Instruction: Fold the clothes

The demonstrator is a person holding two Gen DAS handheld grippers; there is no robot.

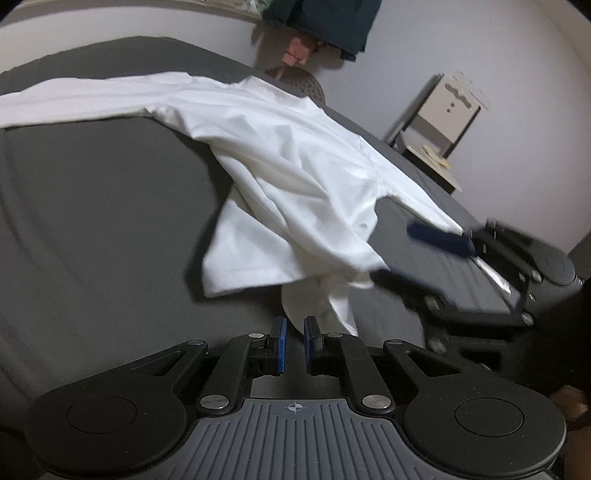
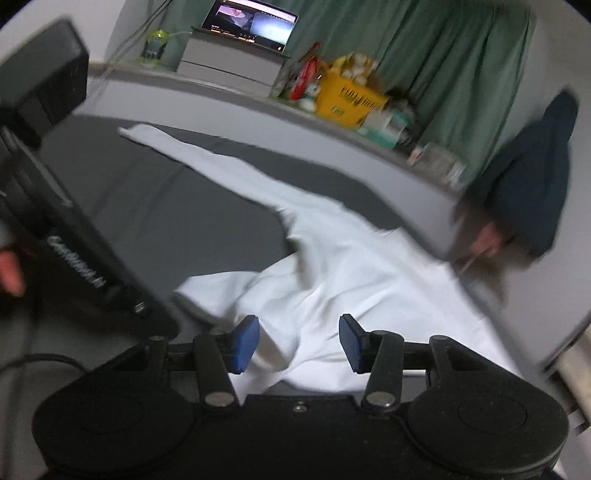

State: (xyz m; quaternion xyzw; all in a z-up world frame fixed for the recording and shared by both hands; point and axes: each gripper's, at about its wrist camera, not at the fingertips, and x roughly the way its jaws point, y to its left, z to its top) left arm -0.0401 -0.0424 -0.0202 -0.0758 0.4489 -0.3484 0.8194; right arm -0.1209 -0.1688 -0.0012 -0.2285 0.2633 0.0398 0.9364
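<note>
A white long-sleeved garment [image 1: 280, 155] lies crumpled across the dark grey bed [image 1: 92, 206], one sleeve stretched far to the left. My left gripper [image 1: 297, 341] is shut on a fold of its near edge, the blue pads a narrow slit apart with cloth in it. The right gripper [image 1: 391, 253] stands open at the garment's right corner, blurred. In the right wrist view the white garment [image 2: 332, 258] spreads beyond the right gripper [image 2: 299, 341], whose pads are wide apart and press nothing. The left gripper's black housing [image 2: 66, 229] fills the left side there.
A person's hand [image 1: 297, 51] under a dark blue sleeve [image 2: 535, 177] is at the bed's far edge. A ledge behind holds a yellow basket [image 2: 349, 98], a laptop [image 2: 251, 22] and clutter. A pale box-like stand [image 1: 443, 110] is against the wall.
</note>
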